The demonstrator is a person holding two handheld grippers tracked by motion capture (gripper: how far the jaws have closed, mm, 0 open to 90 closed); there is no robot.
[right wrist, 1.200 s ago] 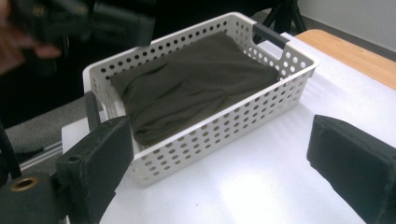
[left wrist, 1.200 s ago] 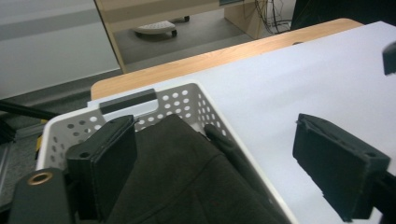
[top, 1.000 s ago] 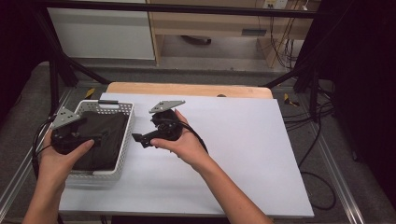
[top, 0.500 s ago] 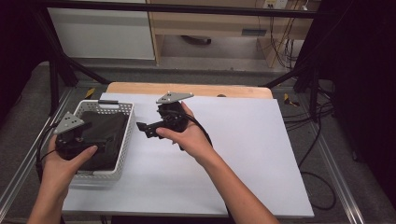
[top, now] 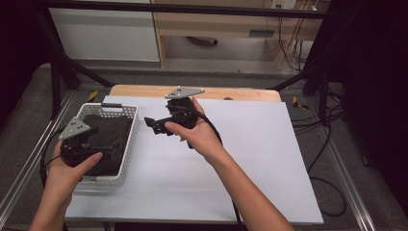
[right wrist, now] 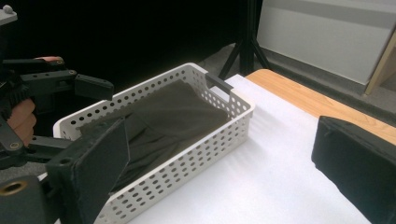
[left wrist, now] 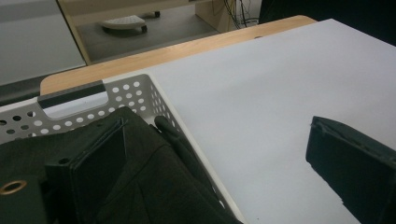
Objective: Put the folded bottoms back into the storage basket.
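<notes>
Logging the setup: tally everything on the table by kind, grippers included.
White perforated basket: 1
Dark folded cloth in the basket: 1
Hand-held grippers: 2, left gripper over the basket, right gripper above the white tabletop
Total: 4

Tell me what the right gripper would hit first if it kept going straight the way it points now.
Likely the white basket: the right gripper, jaws open, aims at its near side wall, with the dark cloth inside just beyond. Depth is hard to judge, so it might pass over the rim.

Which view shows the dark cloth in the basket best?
The right gripper view: the cloth lies in full view inside the basket. The high view shows it partly behind the left gripper; the left gripper view shows just one close corner.
</notes>
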